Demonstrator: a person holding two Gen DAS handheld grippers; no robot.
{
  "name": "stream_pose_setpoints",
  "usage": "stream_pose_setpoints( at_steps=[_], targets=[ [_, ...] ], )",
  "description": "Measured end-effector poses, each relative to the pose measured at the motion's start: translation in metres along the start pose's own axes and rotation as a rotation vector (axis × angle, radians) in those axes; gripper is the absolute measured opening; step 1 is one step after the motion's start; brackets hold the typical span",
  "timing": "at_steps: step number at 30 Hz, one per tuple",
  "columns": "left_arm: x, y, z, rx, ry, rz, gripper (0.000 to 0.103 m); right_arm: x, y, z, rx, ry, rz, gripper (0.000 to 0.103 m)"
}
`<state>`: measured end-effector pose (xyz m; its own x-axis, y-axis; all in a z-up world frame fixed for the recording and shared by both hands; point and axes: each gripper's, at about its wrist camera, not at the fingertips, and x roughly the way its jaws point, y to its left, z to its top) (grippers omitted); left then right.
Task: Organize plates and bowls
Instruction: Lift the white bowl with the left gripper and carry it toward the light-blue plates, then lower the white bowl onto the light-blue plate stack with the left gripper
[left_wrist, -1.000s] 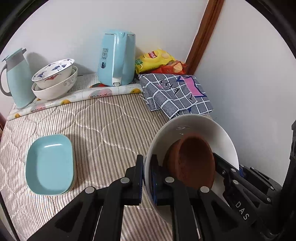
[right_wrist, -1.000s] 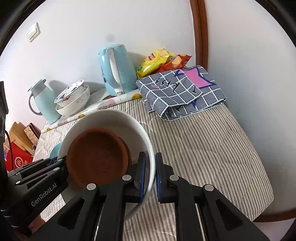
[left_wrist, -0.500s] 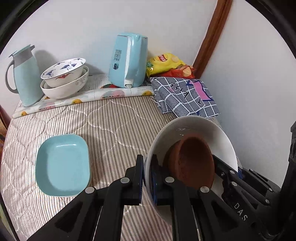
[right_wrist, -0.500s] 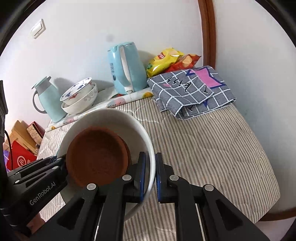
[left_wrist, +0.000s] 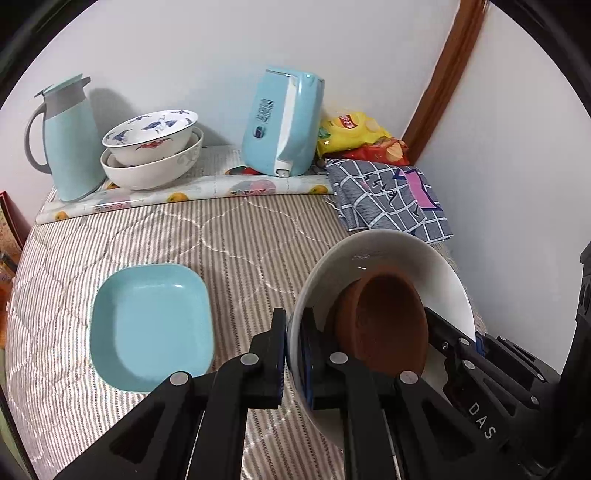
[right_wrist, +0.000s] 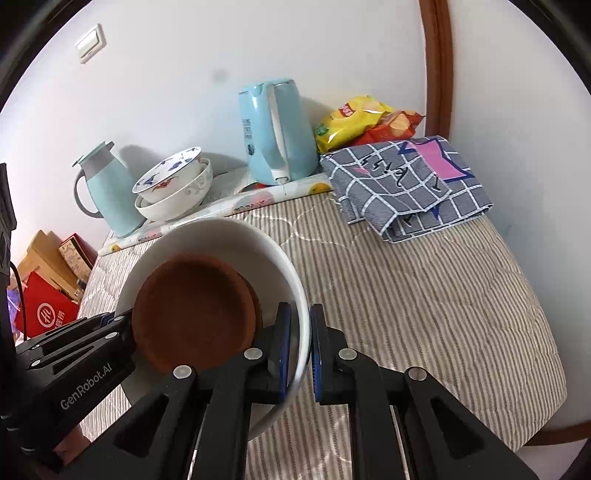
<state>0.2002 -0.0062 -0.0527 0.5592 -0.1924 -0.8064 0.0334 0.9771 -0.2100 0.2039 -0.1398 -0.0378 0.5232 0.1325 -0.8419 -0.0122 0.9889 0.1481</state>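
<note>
A large white bowl (left_wrist: 391, 251) (right_wrist: 225, 236) hangs above the striped table with a brown clay dish (left_wrist: 384, 325) (right_wrist: 192, 314) lying inside it. My left gripper (left_wrist: 293, 354) is shut on the bowl's left rim, and my right gripper (right_wrist: 300, 347) is shut on its right rim. Each gripper shows in the other's view across the bowl. A light blue rectangular dish (left_wrist: 151, 325) lies on the table to the left of the bowl. Two stacked patterned bowls (left_wrist: 151, 151) (right_wrist: 173, 188) stand at the back.
A pale blue jug (left_wrist: 64, 144) stands at the back left and a blue kettle (left_wrist: 282, 125) at the back middle. Snack bags (left_wrist: 354, 133) and a folded checked cloth (left_wrist: 388, 199) fill the back right corner. Boxes (right_wrist: 48, 291) sit beyond the table's left edge.
Both grippers have carried the white bowl leftward over the table; the blue dish, jug and stacked bowls now sit further right in the left wrist view. The grips are unchanged.
</note>
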Motion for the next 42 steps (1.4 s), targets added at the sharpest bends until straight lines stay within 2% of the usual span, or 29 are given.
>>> stream_pose_setpoints(
  at_steps=[30, 42],
  targets=[
    [-0.021, 0.107, 0.001, -0.132, -0.029, 0.075, 0.008, 0.033, 0.099, 0.006, -0.121, 0.038, 0.084, 0.01],
    [-0.012, 0.136, 0.0, -0.178, -0.015, 0.087, 0.008, 0.051, 0.127, 0.007, -0.158, 0.065, 0.1, 0.01]
  ],
)
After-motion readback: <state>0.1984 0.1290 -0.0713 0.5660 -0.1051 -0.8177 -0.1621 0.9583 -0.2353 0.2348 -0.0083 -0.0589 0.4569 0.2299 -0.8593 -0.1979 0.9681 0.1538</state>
